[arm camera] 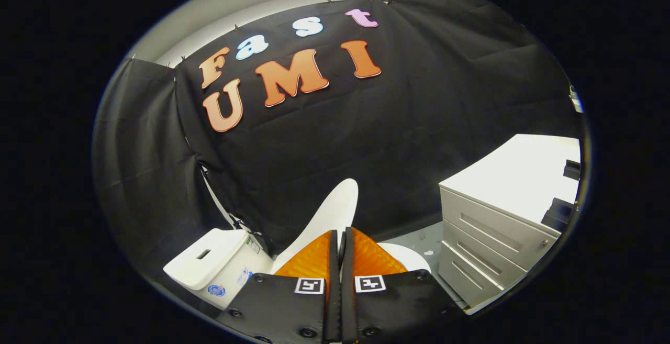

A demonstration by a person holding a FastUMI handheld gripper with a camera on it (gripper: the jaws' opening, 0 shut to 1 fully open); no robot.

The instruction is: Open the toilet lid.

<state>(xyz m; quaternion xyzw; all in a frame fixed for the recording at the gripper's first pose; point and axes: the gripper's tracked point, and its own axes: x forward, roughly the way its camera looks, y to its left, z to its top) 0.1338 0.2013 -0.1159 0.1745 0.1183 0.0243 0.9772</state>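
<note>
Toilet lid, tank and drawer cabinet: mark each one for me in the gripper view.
Toilet lid [335, 202]: gripper view, on its raised white face just beyond the tongs.
Tank [209, 257]: gripper view, on its flat white cover.
Drawer cabinet [487, 239]: gripper view, on a drawer front.

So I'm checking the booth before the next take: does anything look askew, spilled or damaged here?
Nothing looks damaged or spilled. The toilet lid stands raised and tilted, its edge running down between the tongs, which are nearly closed on it. The tank and the drawer cabinet look intact, drawers closed. A few pale marks on the floor, too small to identify.
</note>
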